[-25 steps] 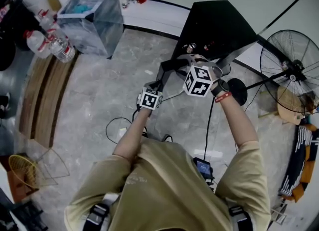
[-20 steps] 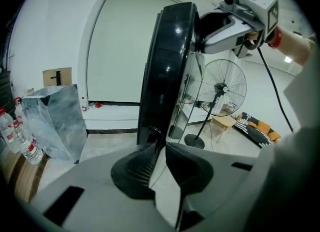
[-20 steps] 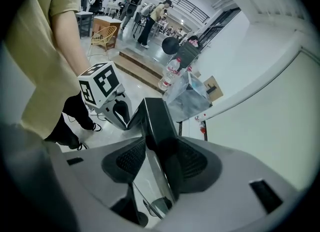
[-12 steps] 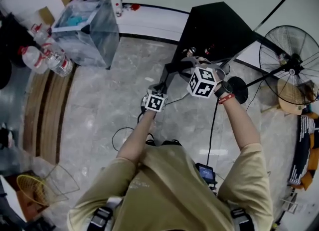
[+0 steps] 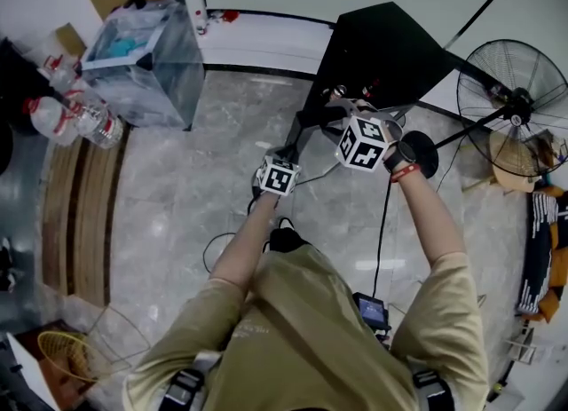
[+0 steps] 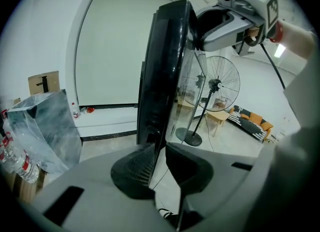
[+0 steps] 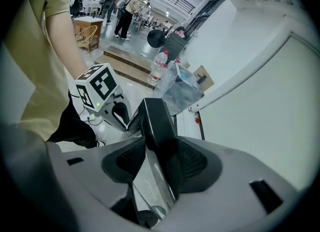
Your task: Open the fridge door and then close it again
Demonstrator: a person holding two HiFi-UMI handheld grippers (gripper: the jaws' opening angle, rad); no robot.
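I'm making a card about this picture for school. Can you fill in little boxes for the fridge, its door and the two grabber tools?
fridge: black fridge against the white wall
door: fridge door swung open toward the person
left hand-held gripper: clamped on the door's edge
right hand-held gripper: clamped on the door's thick black edge
nearby: standing fan, water bottles
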